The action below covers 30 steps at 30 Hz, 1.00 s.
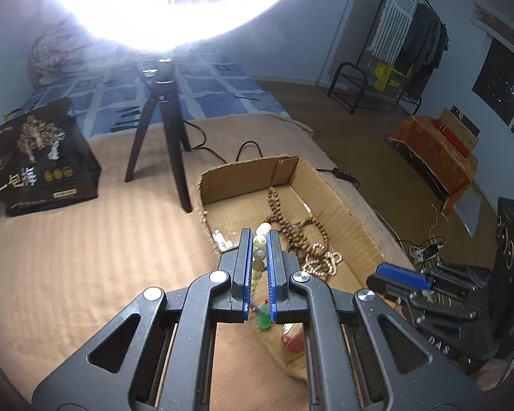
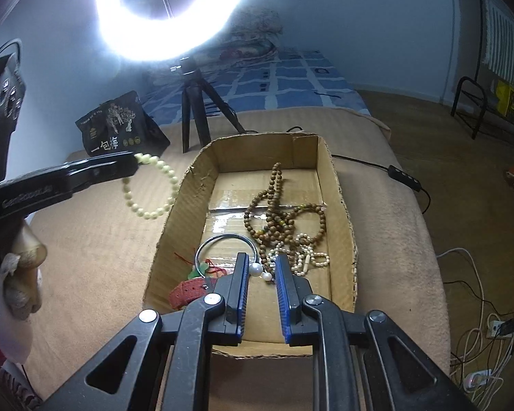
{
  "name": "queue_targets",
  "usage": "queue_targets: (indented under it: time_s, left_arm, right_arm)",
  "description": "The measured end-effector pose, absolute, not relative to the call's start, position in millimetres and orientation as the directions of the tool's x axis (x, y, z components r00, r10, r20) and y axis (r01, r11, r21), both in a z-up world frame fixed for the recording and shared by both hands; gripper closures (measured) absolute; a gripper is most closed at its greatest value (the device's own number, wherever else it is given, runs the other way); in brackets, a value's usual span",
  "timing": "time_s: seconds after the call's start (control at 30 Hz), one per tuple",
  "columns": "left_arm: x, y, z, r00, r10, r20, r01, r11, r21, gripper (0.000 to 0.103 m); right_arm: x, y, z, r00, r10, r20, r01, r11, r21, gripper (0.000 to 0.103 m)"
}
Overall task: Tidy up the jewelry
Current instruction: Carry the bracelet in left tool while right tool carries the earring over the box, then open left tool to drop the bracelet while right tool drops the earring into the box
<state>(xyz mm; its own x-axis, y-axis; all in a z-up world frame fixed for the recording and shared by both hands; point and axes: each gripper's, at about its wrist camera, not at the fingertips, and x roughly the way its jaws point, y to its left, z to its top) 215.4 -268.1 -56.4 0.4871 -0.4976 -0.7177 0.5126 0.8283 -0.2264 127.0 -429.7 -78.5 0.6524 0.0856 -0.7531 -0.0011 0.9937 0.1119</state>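
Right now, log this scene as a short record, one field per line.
surface: tan blanket
container: open cardboard box on the blanket
in box: brown bead strands, small cream bead strand, metal bangle, red pouch
left gripper: shut on a pale bead bracelet, held in the air beside the box
right gripper: over the box's near end, jaws slightly apart, holding nothing
background: ring light on a tripod, dark printed bag
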Motion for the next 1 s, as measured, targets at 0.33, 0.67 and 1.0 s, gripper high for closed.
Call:
queue_targets:
  time_s: [0.33, 0.67, 1.0]
  left_arm:
    - [233, -281, -67, 0.487, -0.493, -0.721, 0.498, 0.835, -0.235, 0.097]
    - [238, -284, -68, 0.488, -0.496, -0.718, 0.495, 0.835, -0.24, 0.097]
    - [234, -289, -64, 0.503, -0.476, -0.721, 0.503, 0.84, -0.204, 0.097]
  right_arm:
    - [133, -430, -84, 0.642, 0.108, -0.759, -0.007, 0.991, 0.135, 0.089]
    - [136, -425, -88, 0.631, 0.105, -0.769, -0.017, 0.992, 0.122, 0.089]
    - [137, -418, -87, 0.638, 0.099, -0.764, -0.034, 0.994, 0.101, 0.068]
